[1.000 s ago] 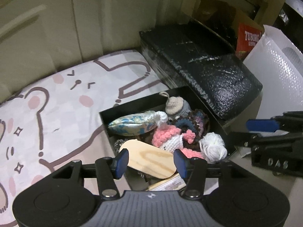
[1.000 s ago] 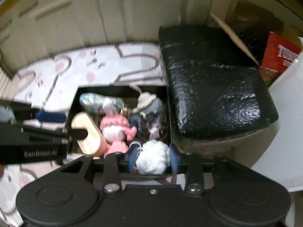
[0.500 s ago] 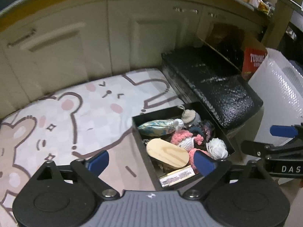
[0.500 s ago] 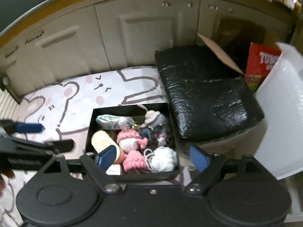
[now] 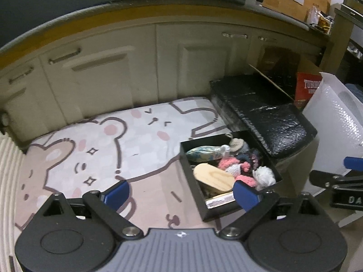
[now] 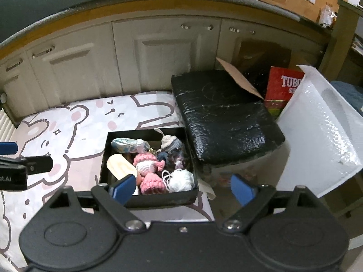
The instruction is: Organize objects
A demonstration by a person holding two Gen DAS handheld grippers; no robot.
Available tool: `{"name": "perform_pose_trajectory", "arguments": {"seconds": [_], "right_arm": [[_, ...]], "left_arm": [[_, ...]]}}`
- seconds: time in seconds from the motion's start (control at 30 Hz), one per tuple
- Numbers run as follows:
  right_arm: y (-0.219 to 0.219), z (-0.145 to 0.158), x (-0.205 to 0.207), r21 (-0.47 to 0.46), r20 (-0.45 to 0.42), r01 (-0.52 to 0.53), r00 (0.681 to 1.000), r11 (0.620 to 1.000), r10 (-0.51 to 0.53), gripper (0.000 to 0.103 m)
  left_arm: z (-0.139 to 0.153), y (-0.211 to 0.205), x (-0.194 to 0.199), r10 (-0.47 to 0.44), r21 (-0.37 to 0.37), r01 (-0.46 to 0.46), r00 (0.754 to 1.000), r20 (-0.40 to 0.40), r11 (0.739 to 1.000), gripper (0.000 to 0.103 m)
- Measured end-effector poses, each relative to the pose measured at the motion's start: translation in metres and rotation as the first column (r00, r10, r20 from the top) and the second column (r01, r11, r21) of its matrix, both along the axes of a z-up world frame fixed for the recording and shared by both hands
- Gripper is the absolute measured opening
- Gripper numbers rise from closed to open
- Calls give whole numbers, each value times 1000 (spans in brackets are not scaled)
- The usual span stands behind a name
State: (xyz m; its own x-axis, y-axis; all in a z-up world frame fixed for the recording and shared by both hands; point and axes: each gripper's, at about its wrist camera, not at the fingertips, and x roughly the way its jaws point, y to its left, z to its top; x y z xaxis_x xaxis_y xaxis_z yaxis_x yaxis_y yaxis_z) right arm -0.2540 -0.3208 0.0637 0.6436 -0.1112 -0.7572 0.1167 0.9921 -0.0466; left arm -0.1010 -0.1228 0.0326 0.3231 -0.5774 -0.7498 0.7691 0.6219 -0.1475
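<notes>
Cream cabinets (image 5: 140,68) back a bear-print mat (image 5: 102,154) bearing a black box (image 6: 158,198)

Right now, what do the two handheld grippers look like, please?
Both are matte black with round black discs at the base and blue finger pads. The left gripper has a ribbed grey centre plate; the right gripper is black throughout. White lettering marks each one's side. No cables or sleeves show.

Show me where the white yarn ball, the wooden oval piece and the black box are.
white yarn ball (image 6: 181,179), right wrist view, middle of the ball.
wooden oval piece (image 6: 121,166), right wrist view, its flat top face.
black box (image 6: 163,198), right wrist view, near outer wall.
</notes>
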Motion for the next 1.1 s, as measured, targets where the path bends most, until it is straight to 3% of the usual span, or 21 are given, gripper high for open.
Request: {"name": "perform_pose_trajectory", "arguments": {"seconds": [0.13, 0.67, 1.1], "right_arm": [[3, 6, -10, -7, 23, 5, 1000, 1000, -5, 92], [23, 18, -42, -29, 69, 21, 997, 999, -19, 96], [32, 19, -57, -41, 81, 23, 997, 999, -20, 98]], "left_arm": [[1, 9, -6, 19, 26, -20, 999, 34, 999, 97], [4, 42, -22, 42, -34, -41, 998, 36, 999, 98], [6, 49, -30, 51, -22, -50, 996, 73, 999, 98]]}}
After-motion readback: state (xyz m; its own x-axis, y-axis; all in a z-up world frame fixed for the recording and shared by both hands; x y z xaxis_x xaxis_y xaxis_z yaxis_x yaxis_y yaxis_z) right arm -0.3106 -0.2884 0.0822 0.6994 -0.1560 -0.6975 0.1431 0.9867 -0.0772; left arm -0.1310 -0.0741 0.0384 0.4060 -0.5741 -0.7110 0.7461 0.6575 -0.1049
